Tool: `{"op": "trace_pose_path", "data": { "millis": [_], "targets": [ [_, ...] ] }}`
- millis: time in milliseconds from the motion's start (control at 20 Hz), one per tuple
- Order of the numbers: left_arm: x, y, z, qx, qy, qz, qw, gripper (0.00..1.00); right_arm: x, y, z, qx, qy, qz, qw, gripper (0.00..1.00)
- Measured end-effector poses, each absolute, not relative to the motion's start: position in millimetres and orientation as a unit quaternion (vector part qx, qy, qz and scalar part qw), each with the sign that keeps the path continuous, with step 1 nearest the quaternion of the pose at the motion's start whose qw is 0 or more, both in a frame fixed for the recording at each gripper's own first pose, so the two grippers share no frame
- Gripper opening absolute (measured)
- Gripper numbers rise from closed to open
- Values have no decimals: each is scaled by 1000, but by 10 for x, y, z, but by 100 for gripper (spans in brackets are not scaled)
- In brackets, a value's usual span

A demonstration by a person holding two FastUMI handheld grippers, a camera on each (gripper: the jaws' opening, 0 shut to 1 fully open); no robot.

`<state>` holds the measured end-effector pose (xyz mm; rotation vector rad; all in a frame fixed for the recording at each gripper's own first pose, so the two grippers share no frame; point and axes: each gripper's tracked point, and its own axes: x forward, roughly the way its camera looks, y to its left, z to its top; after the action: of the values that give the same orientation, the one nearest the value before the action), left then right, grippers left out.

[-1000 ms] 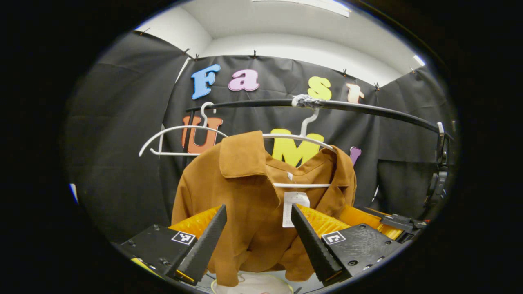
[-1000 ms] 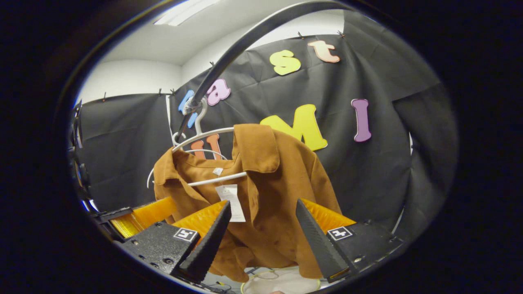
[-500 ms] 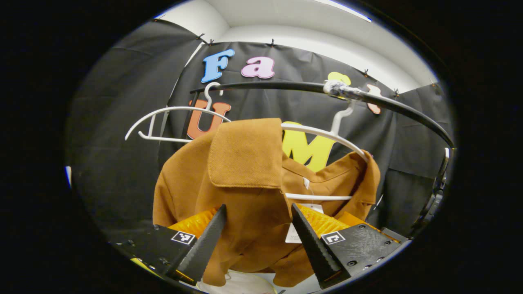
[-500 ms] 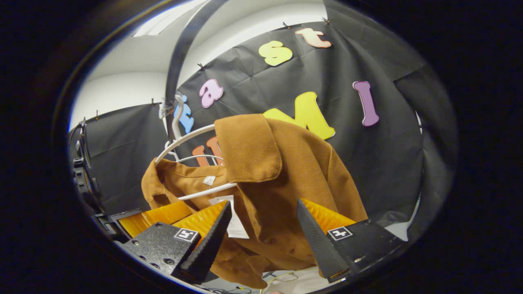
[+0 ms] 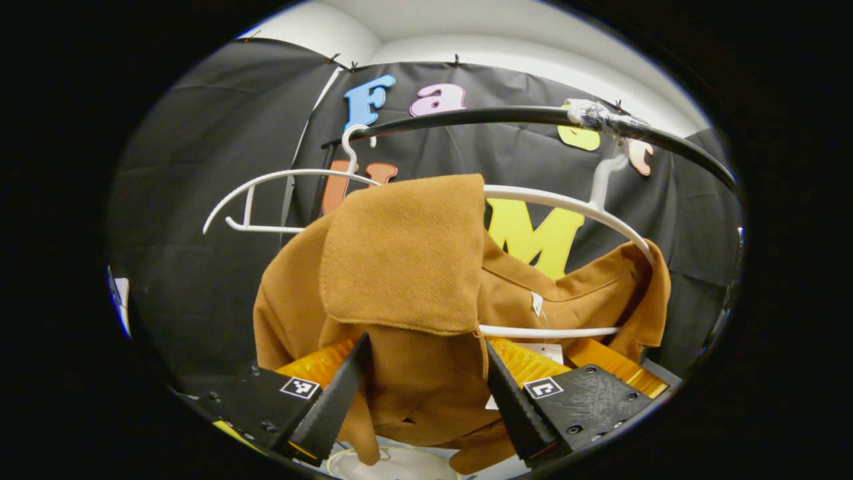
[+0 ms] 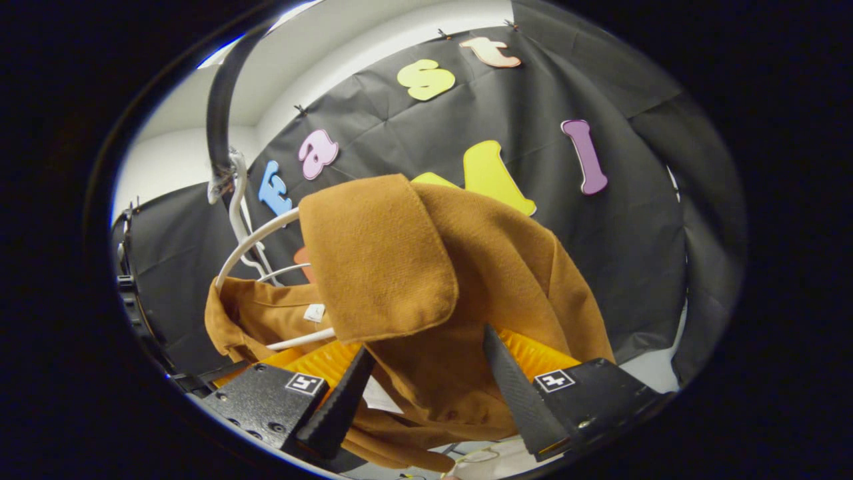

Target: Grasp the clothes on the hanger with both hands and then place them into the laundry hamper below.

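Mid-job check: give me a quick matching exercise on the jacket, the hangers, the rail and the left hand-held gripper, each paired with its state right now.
Things:
1. brown jacket
2. empty white hanger
3. black rail
4. left hand-held gripper

States:
A. hooked on the rail, nothing on it
B. open, one finger either side of the jacket front
C. draped on a white hanger, collar flap up
D. carries both hanger hooks

Pairs: 1-C, 2-A, 3-D, 4-B

jacket (image 5: 400,267): plain brown | hanger (image 5: 553,200): white | rail (image 5: 466,117): black
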<state>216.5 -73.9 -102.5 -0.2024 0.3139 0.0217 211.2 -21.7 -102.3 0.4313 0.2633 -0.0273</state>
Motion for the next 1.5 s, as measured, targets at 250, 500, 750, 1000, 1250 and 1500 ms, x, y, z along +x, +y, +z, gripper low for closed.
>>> {"op": "trace_pose_path", "data": {
  "millis": [250, 500, 750, 1000, 1250, 1500],
  "targets": [
    [2233, -647, -1083, -102, 156, 16, 982, 74, 2093, -377, -1074, 198, 136, -39, 970, 84],
    [2178, -457, -1113, -92, 157, 32, 983, 37, 2015, -604, -1118, 177, 138, -65, 972, 53],
    [2041, -429, -1087, -100, 162, 11, 982, 13, 1876, -848, -1070, 165, 122, -107, 973, 30],
    [1885, -354, -1036, -95, 153, 6, 984, 13, 1643, -1082, -981, 143, 91, -151, 974, 20],
    [1746, -433, -949, -110, 153, -36, 981, 7, 1521, -1206, -852, 148, 71, -153, 975, 12],
    [1696, -287, -873, -121, 148, -35, 981, 3, 1509, -1389, -715, 171, 58, -152, 972, 10]
  ]
}}
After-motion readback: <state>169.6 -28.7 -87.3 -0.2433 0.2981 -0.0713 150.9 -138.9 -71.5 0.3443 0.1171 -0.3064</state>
